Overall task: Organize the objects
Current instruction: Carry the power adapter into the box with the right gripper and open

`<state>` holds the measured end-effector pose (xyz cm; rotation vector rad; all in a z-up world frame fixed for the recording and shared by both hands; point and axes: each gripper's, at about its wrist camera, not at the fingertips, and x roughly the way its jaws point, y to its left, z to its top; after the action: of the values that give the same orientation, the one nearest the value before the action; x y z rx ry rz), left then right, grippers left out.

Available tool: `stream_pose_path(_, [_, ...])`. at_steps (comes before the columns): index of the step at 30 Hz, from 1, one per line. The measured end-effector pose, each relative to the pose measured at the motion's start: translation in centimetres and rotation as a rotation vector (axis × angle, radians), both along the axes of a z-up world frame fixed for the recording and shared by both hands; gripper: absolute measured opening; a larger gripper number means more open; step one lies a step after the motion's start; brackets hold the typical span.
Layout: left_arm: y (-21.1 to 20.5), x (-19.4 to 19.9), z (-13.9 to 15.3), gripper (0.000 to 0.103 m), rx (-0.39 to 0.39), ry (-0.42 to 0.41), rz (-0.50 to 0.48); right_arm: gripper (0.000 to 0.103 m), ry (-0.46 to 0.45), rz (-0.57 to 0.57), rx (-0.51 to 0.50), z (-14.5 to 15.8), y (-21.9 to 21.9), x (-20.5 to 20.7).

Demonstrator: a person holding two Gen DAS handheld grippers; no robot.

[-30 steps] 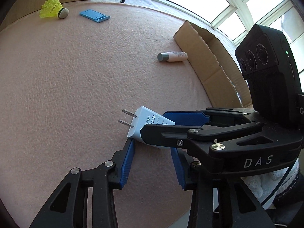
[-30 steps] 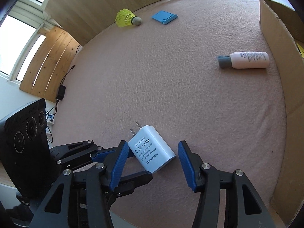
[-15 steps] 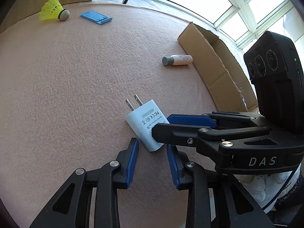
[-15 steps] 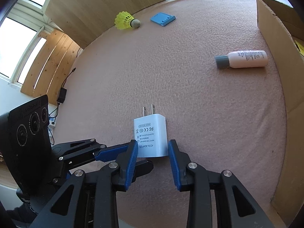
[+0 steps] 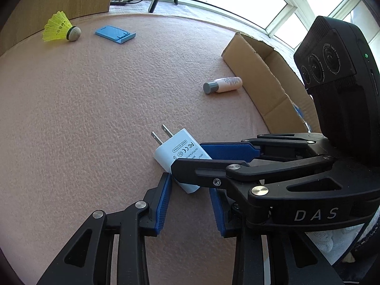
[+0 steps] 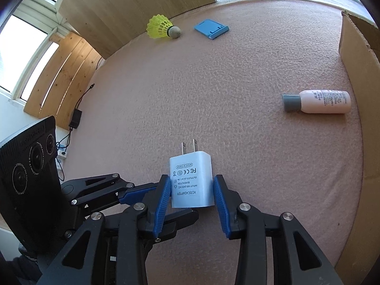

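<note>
A white AC adapter [image 6: 191, 181] with two prongs is clamped between the blue pads of my right gripper [image 6: 192, 191], prongs pointing away. In the left wrist view the adapter [image 5: 177, 153] sits in the right gripper's fingers [image 5: 228, 150], which cross in from the right. My left gripper [image 5: 190, 199] is open, just below and behind the adapter, holding nothing. A pink bottle with a grey cap [image 6: 317, 101] lies on its side near the cardboard box [image 6: 356, 71].
A yellow shuttlecock [image 6: 162, 27] and a blue phone stand [image 6: 211, 28] lie at the far edge of the pink table mat [image 6: 213, 95]. The cardboard box [image 5: 261, 80] stands open along the right side. Wooden panels and windows lie beyond.
The right gripper closed on the adapter, which turned so its prongs point away. The left gripper first narrowed, then opened wider and stayed just behind the adapter.
</note>
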<state>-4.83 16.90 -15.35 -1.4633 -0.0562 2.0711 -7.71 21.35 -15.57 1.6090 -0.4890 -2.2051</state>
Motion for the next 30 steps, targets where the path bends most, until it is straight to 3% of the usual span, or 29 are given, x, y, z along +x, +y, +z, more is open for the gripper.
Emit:
stream_pose_path(8, [1.7,0.4,3.0,0.034,0.016,0.053,-0.038,0.035,0.09,-0.042,0.015,2.8,1.5,1.7])
stream_pose_path(21, [11.4,2.2,9.4,0.035,0.084,0.175,-0.24,0.035,0.231,-0.26,0.066,8.9,10.0,7.4])
stream_pose_path(30, [17.6,4.3,9.4,0.035,0.092,0.175,-0.38,0.035,0.223,-0.405,0.074,8.9,15.0,10.8])
